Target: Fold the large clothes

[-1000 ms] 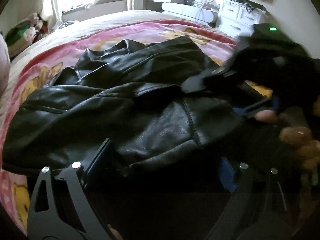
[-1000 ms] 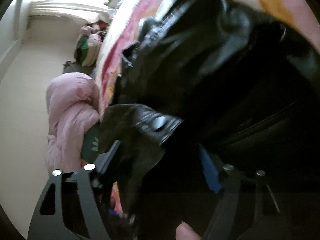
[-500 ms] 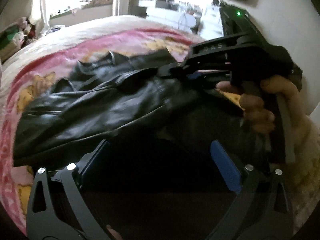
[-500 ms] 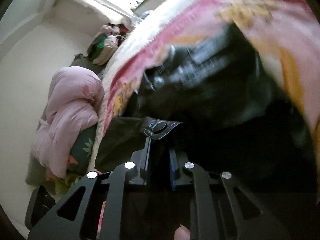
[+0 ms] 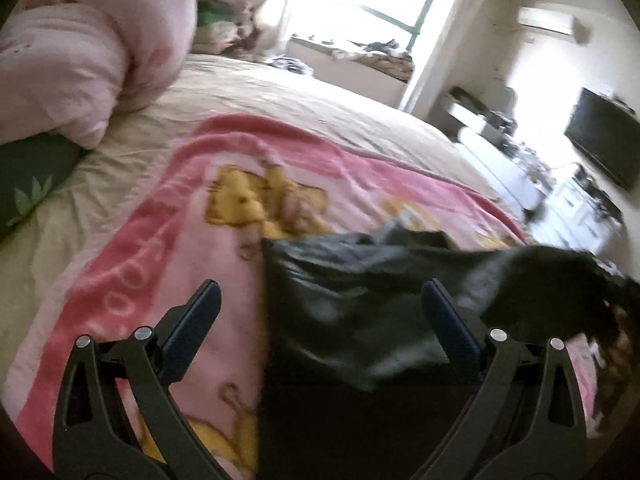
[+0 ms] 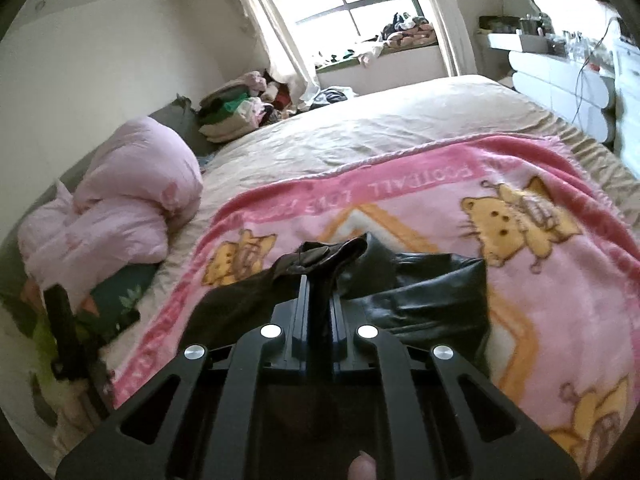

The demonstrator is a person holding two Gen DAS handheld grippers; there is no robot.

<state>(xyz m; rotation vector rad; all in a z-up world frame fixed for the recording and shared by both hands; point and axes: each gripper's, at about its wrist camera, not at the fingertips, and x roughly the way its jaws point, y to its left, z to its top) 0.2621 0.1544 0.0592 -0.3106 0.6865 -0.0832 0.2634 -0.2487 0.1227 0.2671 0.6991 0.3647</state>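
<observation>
2 tools | R tool (image 6: 316, 280) pinches glossy leather jacket (image 6: 420, 292) | L tool (image 5: 320, 304) agape

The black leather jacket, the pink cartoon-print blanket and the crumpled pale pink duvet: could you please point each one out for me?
Black leather jacket (image 6: 432, 292): right wrist view, its smooth folded panel.
Pink cartoon-print blanket (image 6: 560, 312): right wrist view, a bare pink patch.
Crumpled pale pink duvet (image 6: 120, 216): right wrist view, its bunched middle.

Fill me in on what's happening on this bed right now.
A person is folding a black leather jacket on the pink cartoon blanket. The right tongs are shut on a strip of the jacket, holding it up. The left tongs are open and hold nothing, with the jacket's edge lying between the fingers.
</observation>
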